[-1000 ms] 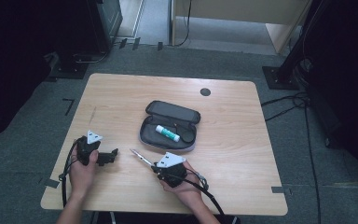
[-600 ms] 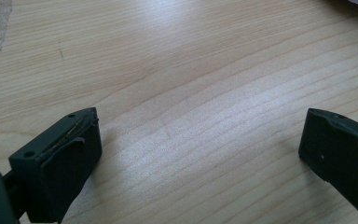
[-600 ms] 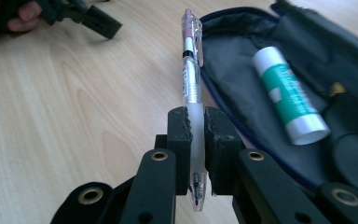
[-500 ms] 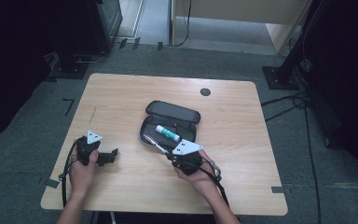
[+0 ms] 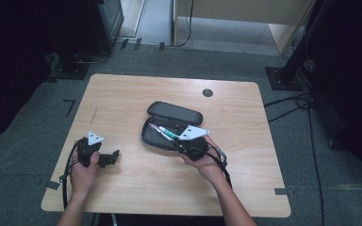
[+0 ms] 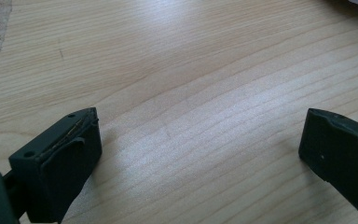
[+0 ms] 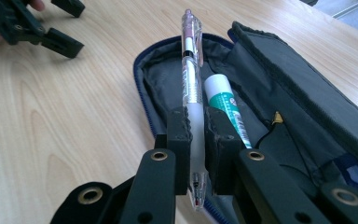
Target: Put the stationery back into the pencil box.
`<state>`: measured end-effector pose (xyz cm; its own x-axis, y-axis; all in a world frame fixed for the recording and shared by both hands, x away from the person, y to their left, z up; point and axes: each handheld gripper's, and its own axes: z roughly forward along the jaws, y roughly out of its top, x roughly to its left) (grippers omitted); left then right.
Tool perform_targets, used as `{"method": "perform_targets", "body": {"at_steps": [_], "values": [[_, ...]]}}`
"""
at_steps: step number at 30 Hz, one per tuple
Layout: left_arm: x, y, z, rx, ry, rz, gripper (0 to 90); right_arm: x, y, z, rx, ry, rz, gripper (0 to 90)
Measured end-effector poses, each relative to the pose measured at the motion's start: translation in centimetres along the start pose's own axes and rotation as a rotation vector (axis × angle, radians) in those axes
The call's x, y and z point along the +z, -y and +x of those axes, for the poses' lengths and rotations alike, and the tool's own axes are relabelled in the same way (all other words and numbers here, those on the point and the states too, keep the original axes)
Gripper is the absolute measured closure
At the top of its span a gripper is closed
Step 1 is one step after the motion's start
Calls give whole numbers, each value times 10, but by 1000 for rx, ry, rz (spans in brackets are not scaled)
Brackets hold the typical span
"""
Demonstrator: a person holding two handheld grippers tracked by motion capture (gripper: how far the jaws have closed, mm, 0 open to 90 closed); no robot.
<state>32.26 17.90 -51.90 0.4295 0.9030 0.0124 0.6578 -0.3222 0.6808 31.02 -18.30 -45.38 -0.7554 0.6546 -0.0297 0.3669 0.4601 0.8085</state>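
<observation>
Inside open pencil case (image 7: 279,93) (black) lies glue stick (image 7: 226,107); gripper (image 7: 196,135) clamps pen (image 7: 192,79).

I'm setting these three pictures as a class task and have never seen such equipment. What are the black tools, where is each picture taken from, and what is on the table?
A person sits at a wooden table holding a two-jaw gripper in each hand. One picture looks down from above; the other two come from cameras riding on each gripper. An open pencil case lies on the table with a glue stick inside. The right gripper is clamped on a clear pen above the case. The left gripper rests near the table with its jaws apart, holding nothing.
</observation>
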Motion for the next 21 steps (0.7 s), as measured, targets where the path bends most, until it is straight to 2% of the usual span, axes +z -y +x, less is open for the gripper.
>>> {"method": "perform_targets", "body": {"at_steps": [4, 9, 13, 21], "values": [[0, 0, 0, 0, 0, 0, 0, 9, 0, -7, 15, -12, 21, 814], [0, 0, 0, 1, 0, 1, 0, 16, 1, -10, 11, -19, 46, 813], [0, 0, 0, 1, 1, 0, 0, 23, 3, -13, 27, -33, 65, 812], [0, 0, 0, 1, 0, 0, 0, 27, 5, -18, 39, -40, 74, 810]]}}
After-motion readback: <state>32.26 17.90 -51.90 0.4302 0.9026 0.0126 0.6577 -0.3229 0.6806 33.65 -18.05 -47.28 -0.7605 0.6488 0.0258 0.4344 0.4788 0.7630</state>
